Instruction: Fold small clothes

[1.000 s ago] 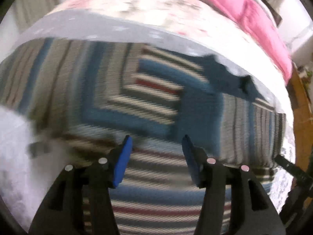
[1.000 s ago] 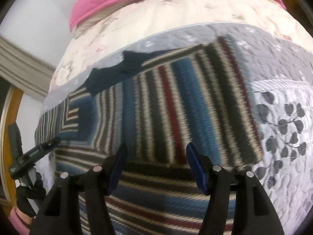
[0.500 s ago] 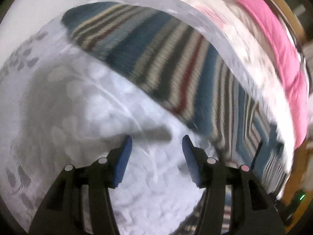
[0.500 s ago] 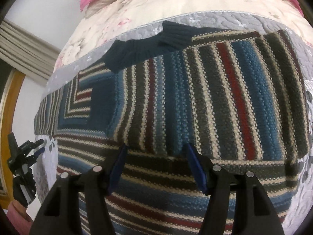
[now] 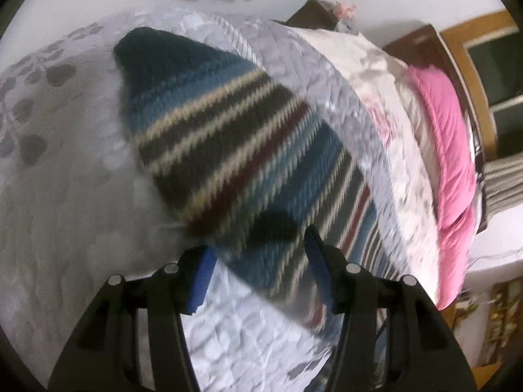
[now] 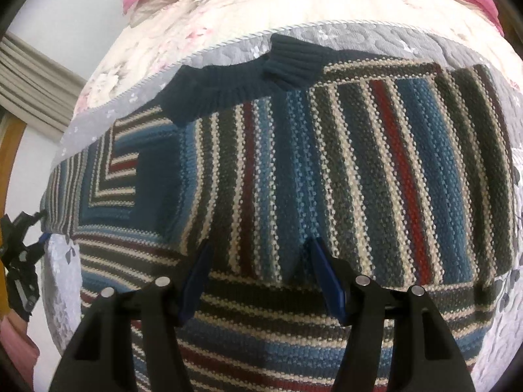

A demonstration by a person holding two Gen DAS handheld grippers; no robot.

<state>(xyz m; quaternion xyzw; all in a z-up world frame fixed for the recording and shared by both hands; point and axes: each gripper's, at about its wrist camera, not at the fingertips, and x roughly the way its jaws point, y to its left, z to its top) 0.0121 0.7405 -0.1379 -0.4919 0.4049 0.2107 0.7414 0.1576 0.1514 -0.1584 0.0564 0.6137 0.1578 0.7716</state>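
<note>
A striped knit sweater (image 6: 327, 179) in blue, grey, cream and red lies flat on the bed, with its navy ribbed cuffs (image 6: 294, 62) at the far edge. My right gripper (image 6: 260, 248) hovers open just above the sweater's middle, nothing between its fingers. In the left wrist view a striped end of the sweater (image 5: 228, 150) tapers to a navy tip at the upper left. My left gripper (image 5: 260, 251) is open, with the sweater's near edge lying between and under its blue pads. The right wrist view shows the left gripper (image 6: 19, 245) at the sweater's left edge.
A grey quilt with a leaf print (image 5: 65, 179) lies under the sweater. Beyond it are a cream floral sheet (image 6: 228, 16) and a pink duvet (image 5: 451, 170). A wooden frame (image 5: 457, 42) and curtains (image 6: 32, 81) border the bed.
My left gripper swung off the sweater's body, passed over the bare quilt, and now faces its striped end. The right gripper came slightly closer to the sweater. Both stayed open.
</note>
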